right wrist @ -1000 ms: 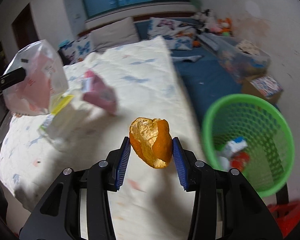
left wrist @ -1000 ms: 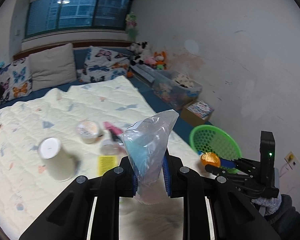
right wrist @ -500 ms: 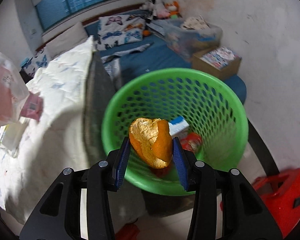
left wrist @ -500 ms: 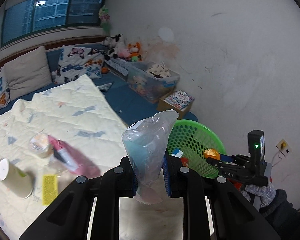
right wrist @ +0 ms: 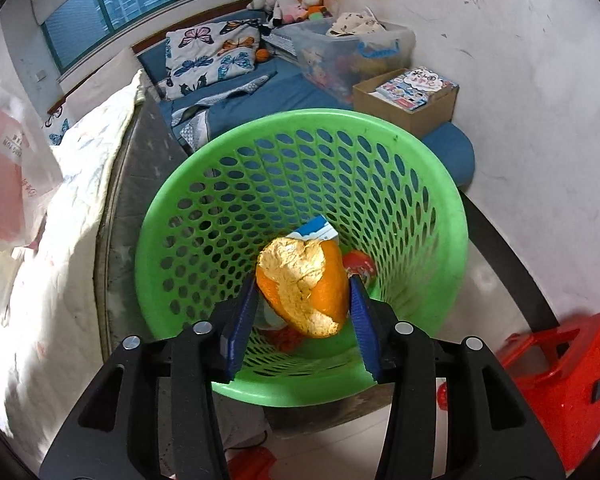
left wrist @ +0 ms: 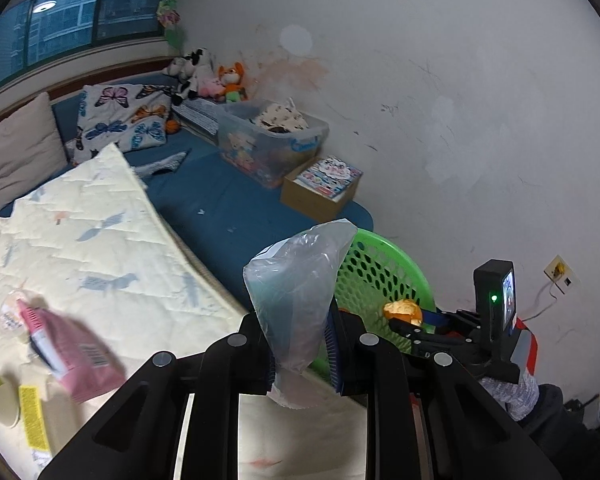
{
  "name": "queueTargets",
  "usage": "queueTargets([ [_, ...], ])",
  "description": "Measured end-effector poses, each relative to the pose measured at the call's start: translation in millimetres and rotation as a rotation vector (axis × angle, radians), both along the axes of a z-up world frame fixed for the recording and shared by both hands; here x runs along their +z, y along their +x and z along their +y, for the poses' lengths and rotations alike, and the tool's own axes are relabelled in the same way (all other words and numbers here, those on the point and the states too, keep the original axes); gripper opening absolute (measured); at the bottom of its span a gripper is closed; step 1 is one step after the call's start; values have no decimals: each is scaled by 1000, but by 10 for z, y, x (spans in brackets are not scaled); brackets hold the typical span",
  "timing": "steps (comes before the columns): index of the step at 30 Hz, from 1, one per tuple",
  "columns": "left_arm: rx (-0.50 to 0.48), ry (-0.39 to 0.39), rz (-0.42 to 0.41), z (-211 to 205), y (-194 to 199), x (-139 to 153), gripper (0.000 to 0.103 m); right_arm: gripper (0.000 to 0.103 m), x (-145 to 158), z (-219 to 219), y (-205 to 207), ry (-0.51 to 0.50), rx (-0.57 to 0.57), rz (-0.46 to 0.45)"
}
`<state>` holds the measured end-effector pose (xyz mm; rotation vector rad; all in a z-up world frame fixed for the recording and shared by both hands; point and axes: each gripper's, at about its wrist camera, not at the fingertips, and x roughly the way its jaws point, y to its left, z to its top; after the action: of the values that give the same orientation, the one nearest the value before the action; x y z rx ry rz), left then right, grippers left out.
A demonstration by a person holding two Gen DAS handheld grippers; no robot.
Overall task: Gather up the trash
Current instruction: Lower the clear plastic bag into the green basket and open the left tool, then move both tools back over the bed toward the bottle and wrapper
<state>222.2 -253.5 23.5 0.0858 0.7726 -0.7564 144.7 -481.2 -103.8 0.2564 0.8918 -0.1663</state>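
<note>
You've got dim indoor light, ceiling lamp reflected in the window (left wrist: 72, 28), pink packet (left wrist: 72, 356) motion-blurred, fisheye edges dark

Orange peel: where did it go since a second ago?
The right tongs carried the peel from above the bed to over the green basket. They are opening now, and the peel tilts loose between them. The left tongs swung toward the basket too. Same as before: they grip the plastic bag.
</note>
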Motion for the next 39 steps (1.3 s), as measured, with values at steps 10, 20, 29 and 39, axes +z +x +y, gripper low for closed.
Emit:
queueTargets([
  [10, -67, -12, 65, -453, 65, -157, 20, 53, 56, -145, -87, 15, -21, -31],
  [20, -119, -6, 125, -849, 90, -346, 20, 57, 200, -200, -297, 23, -40, -76],
  [29, -119, 18, 168, -999, 152, -512, 27, 58, 265, -225, -445, 33, -55, -99],
  [39, -117, -8, 161, -862, 95, -484, 48, 59, 295, -174, -485, 33, -54, -105],
])
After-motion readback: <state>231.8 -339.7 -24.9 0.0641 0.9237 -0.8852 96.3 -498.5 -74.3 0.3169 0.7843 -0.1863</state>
